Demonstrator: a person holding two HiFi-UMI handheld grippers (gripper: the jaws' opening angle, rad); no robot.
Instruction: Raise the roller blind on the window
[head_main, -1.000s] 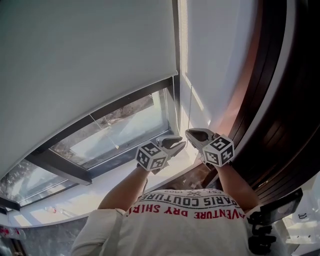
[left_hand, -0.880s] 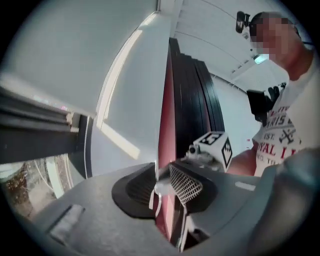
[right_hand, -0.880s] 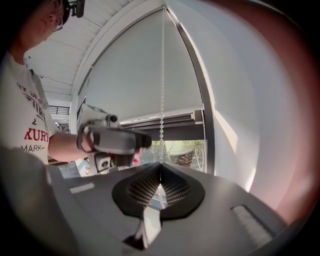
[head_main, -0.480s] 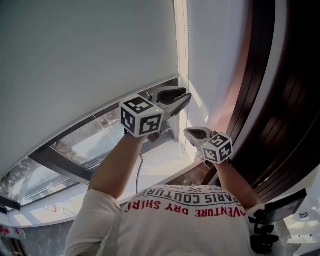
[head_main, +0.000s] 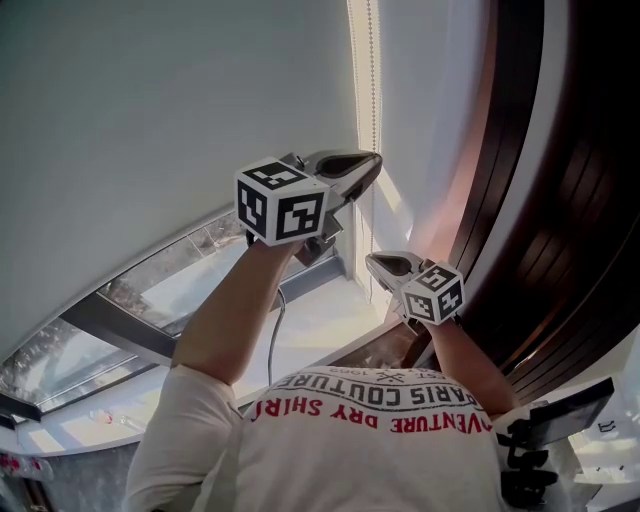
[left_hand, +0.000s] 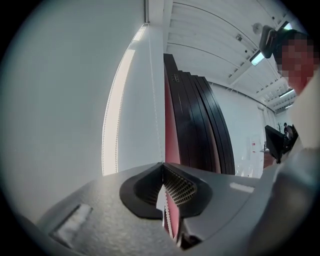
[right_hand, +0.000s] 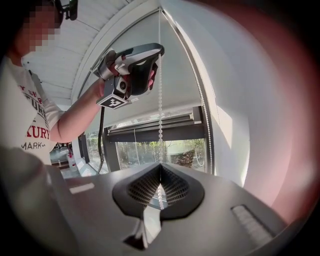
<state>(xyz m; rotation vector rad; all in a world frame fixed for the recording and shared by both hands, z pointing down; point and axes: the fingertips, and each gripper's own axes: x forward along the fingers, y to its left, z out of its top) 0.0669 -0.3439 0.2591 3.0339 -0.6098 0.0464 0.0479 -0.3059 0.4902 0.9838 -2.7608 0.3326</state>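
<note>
Grey fabric of the roller blind (head_main: 150, 120) covered most of the window, its bottom bar (right_hand: 150, 125) low over the glass (head_main: 200, 285); a strip of pane showed beneath. Judged well short of raised.

Bead chain (right_hand: 160, 100) hung at the blind's right edge, beside the dark wood panelling (head_main: 560, 200).

Left gripper (head_main: 365, 170) was held high, jaws closed on the chain; beads trailed out below the pads in the left gripper view. Right gripper (right_hand: 160, 172) sat lower and nearer the sill (head_main: 300, 340), jaws also pinched on that same strand, which ran straight from one gripper down to the other.

Risks, as I judged them:
- Beads are small and smooth, so a fast pull down could let them skid through the pads and nothing would turn.
- With both grippers clamped on one strand, the lower grip could bunch slack and snag unless it let go.
- If this was the wrong side of the loop, pulling would lower the blind.
</note>
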